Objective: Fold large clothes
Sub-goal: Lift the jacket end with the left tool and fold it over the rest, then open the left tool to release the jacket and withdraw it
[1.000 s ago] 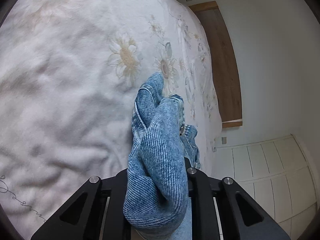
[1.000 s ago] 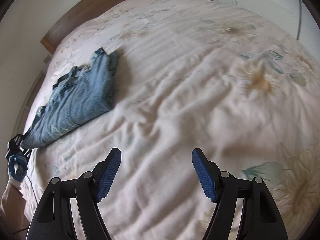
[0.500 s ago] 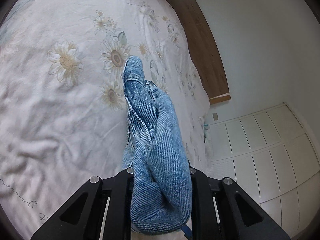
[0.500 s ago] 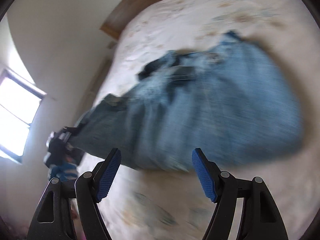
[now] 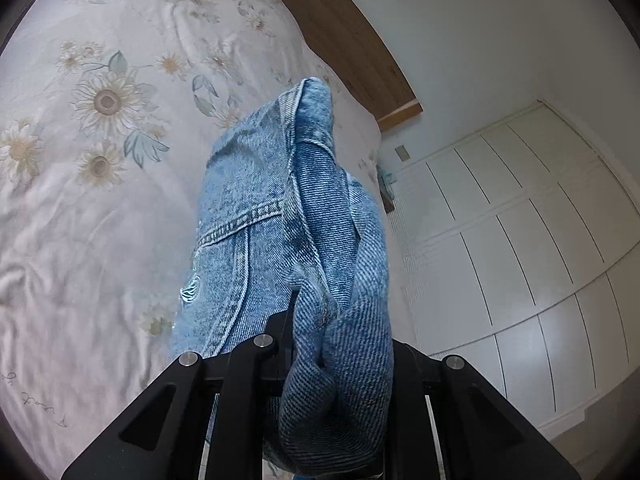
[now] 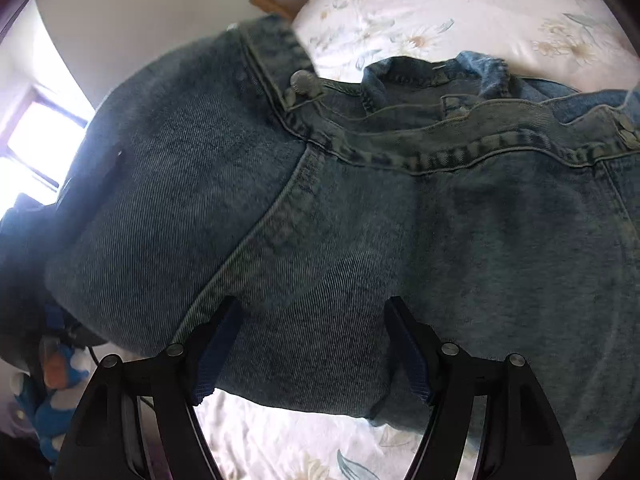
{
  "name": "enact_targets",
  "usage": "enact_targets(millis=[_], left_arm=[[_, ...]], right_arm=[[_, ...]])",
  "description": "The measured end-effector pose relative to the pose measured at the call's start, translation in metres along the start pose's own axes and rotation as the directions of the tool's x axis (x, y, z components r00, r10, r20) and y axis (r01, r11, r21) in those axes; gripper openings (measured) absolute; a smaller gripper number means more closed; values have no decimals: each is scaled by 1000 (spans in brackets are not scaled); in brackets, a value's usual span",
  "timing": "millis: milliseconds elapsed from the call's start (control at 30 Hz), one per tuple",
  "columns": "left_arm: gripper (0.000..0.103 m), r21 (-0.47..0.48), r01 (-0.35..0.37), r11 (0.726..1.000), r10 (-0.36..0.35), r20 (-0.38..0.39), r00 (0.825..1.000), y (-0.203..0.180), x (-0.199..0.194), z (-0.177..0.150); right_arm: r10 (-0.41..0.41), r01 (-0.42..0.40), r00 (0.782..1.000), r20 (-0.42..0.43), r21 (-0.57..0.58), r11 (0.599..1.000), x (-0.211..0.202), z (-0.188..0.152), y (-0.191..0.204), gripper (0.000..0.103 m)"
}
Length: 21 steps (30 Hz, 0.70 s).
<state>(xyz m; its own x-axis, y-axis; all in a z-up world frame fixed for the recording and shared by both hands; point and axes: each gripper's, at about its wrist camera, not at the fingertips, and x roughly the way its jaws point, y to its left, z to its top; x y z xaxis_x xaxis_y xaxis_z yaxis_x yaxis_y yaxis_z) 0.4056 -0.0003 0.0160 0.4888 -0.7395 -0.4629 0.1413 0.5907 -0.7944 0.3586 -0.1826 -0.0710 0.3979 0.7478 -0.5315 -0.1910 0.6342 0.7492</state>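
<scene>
left gripper clenched on bunched jeans, lifted over bed | right gripper spread wide, straddling jeans — best pinch both layers squarely.

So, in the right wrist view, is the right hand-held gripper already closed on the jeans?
No, the right hand-held gripper stands open, its blue pads apart over the jeans.
</scene>
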Motion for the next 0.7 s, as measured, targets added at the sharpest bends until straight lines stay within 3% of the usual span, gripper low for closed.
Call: enact_targets(millis=[233,400,500,600,667,700], left_arm=[[12,116,20,993,-4,-135,991,-75,80,-30],[12,177,51,983,-3,-261,965,-120,167,-82],[12,208,-6,978,78,-340,937,-119,222,-121],[12,264,-113,958,211,-382,900,-100,269,-162],[12,305,-182,935,299,-400,866,-81,293,-186],[12,318,-203,926,324,-395,860,-75,299,-193]], right_arm=[[38,-40,994,103,22,999,-65,-2,-27,75],[-19,5,982,188,73,997,-131,-10,-66,75],[-104,73,969,224,143,987,-171,-31,-103,75],[-230,180,949,217,226,957,-207,-67,-143,75],[-265,201,940,217,274,940,-225,-89,-161,75],[-278,206,935,221,300,931,-235,-101,-170,75]])
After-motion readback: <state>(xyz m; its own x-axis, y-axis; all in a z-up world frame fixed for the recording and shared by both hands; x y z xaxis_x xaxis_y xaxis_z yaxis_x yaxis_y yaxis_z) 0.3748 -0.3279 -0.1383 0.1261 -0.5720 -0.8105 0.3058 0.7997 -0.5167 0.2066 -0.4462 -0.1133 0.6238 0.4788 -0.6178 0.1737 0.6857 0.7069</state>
